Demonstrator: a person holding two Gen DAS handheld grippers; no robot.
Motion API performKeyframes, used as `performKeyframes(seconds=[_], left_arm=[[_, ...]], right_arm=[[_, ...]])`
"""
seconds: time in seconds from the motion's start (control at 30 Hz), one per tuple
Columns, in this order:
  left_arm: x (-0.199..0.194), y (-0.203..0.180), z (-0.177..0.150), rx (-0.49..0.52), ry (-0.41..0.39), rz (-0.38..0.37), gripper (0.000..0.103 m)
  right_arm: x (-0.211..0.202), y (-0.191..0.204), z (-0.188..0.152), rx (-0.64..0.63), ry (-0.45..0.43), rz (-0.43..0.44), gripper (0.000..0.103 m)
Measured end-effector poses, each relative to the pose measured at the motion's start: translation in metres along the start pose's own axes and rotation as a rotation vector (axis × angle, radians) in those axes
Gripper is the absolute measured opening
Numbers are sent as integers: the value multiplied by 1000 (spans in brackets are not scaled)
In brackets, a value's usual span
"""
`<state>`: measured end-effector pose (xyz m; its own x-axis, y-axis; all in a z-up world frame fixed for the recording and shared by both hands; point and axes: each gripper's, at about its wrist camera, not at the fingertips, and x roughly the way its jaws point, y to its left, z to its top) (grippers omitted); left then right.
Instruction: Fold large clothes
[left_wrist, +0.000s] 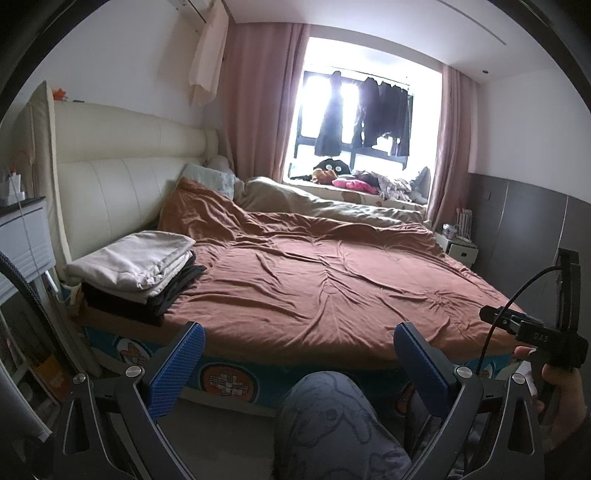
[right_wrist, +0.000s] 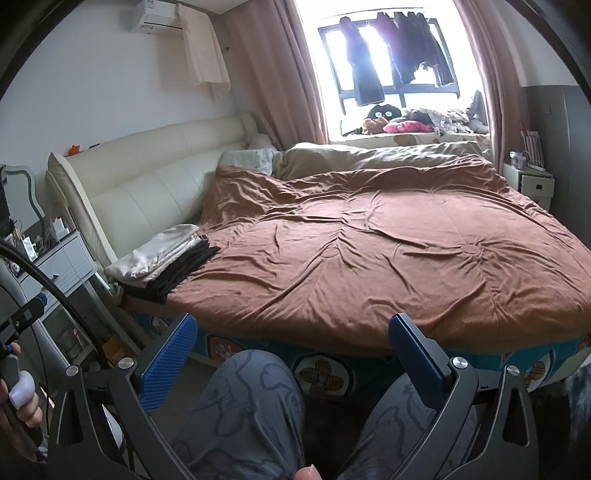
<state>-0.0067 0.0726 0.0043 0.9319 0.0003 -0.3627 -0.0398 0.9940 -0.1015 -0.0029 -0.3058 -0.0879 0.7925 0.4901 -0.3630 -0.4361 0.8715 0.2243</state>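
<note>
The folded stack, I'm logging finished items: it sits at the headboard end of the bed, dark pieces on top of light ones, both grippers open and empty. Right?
Not quite: the order is reversed. In the left wrist view the folded stack has light pieces on top of dark ones. It does sit at the headboard end, and the left gripper and right gripper are open and empty.

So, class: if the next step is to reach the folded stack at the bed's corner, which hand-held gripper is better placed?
Probably left. The left hand-held gripper sits nearer the folded stack; the right hand-held gripper sees it farther off to its left. Both are open and empty.
</note>
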Motion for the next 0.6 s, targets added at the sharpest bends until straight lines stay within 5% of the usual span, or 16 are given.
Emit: performKeyframes(seconds=[0.6], left_arm=[[-1, 5, -2, -17, 15, -3, 103]], right_arm=[[1, 4, -4, 4, -5, 1, 103]])
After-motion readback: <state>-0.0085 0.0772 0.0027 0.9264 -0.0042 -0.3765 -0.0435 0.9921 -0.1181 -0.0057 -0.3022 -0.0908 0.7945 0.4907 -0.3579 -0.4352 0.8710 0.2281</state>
